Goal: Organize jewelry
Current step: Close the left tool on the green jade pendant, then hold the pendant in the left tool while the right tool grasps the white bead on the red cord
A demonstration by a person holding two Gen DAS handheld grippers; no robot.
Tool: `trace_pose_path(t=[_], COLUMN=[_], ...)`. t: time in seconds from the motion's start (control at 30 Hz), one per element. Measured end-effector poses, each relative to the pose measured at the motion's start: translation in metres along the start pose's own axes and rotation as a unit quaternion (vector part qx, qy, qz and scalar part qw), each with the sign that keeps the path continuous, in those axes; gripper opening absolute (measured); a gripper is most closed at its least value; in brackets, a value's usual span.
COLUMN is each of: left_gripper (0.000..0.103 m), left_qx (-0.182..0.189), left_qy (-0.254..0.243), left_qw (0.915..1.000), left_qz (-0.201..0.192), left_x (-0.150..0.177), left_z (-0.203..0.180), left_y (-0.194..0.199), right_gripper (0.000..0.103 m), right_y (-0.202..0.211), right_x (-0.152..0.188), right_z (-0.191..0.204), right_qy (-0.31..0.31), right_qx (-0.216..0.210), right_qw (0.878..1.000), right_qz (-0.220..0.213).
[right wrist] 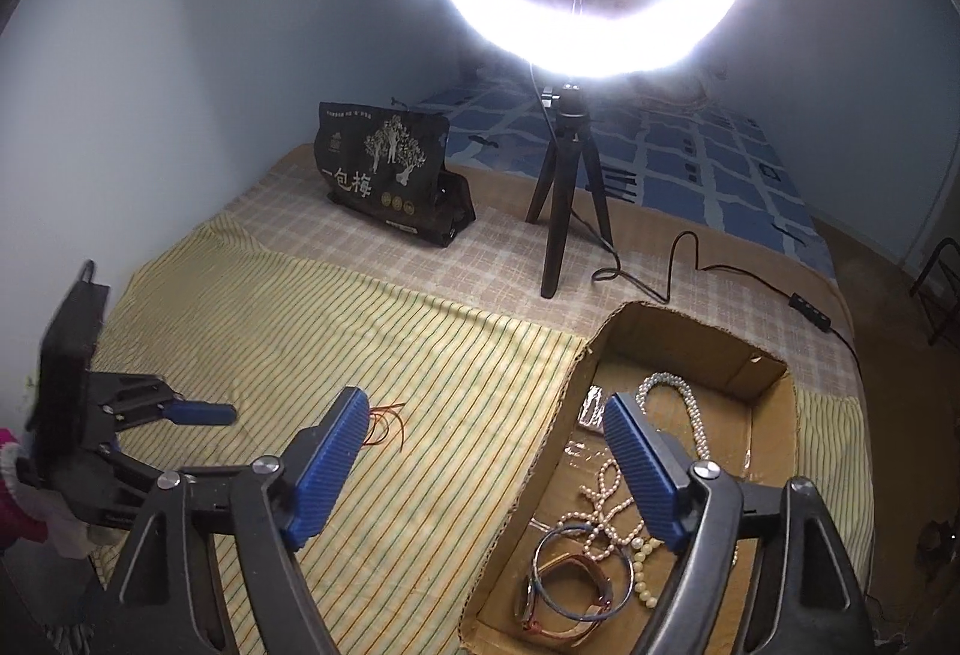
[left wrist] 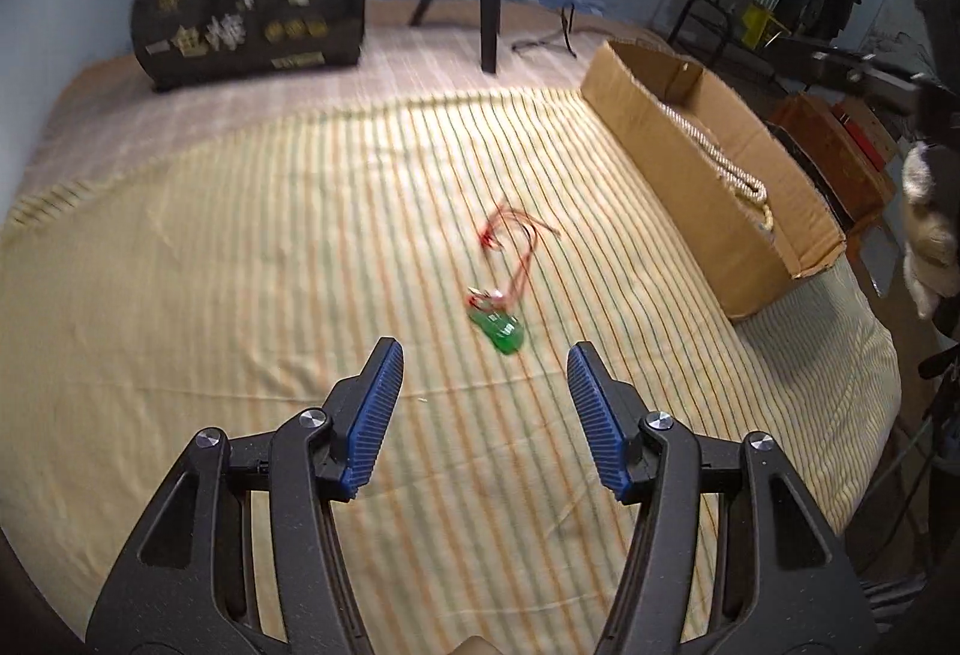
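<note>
A red-cord necklace with a green pendant (left wrist: 503, 331) lies on the striped cloth just ahead of my left gripper (left wrist: 485, 364), which is open and empty above it. Its red cord (right wrist: 384, 424) shows partly behind my right gripper's left finger. A shallow cardboard box (right wrist: 774, 373) holds pearl necklaces (right wrist: 684, 409), bangles (right wrist: 576, 577) and a watch-like band. My right gripper (right wrist: 486, 412) is open and empty, above the box's left wall. The left gripper (right wrist: 198, 413) shows at the left of the right wrist view.
A black printed bag (right wrist: 390, 169) stands at the back of the bed. A ring light on a tripod (right wrist: 567, 211) stands behind the box, its cable (right wrist: 690, 265) trailing right. The box (left wrist: 708, 162) lies at the bed's right edge. Furniture and clutter (left wrist: 840, 138) lie beyond.
</note>
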State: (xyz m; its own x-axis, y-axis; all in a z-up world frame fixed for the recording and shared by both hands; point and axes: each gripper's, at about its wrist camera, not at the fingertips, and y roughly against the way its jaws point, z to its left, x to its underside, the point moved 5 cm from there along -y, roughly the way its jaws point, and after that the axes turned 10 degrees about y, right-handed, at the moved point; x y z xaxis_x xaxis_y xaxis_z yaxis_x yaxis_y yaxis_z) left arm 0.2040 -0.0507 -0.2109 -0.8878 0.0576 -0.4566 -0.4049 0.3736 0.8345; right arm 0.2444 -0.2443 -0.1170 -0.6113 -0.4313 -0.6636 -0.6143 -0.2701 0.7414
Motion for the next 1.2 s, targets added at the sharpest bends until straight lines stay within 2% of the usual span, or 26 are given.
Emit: trace_pose_path(t=[0.1,0.63,0.73,0.9,1.2], left_gripper=[0.048,0.037,0.032,0.018,0.017], left_qx=[-0.008,-0.043,-0.05,-0.057,-0.045], left_qy=[-0.001,0.012,0.009,0.001,0.003], left_qw=[0.9999,0.9989,0.9986,0.9983,0.9989], left_qz=[0.009,0.014,0.015,0.014,0.014], left_x=[0.003,-0.003,-0.005,-0.004,0.0], left_z=[-0.005,-0.005,-0.004,-0.001,0.003], left_y=[-0.015,-0.051,-0.054,-0.054,-0.051], right_gripper=[0.077,0.068,0.067,0.066,0.064], right_y=[-0.001,-0.006,-0.007,-0.009,-0.015], right_x=[0.003,0.009,0.009,0.009,0.011], right_z=[0.004,0.01,0.012,0.014,0.024], right_qy=[0.006,0.013,0.015,0.015,0.021], right_qx=[-0.004,-0.02,-0.02,-0.022,-0.029], right_qw=[1.0,1.0,1.0,0.999,0.999], right_qz=[0.003,0.018,0.019,0.021,0.028])
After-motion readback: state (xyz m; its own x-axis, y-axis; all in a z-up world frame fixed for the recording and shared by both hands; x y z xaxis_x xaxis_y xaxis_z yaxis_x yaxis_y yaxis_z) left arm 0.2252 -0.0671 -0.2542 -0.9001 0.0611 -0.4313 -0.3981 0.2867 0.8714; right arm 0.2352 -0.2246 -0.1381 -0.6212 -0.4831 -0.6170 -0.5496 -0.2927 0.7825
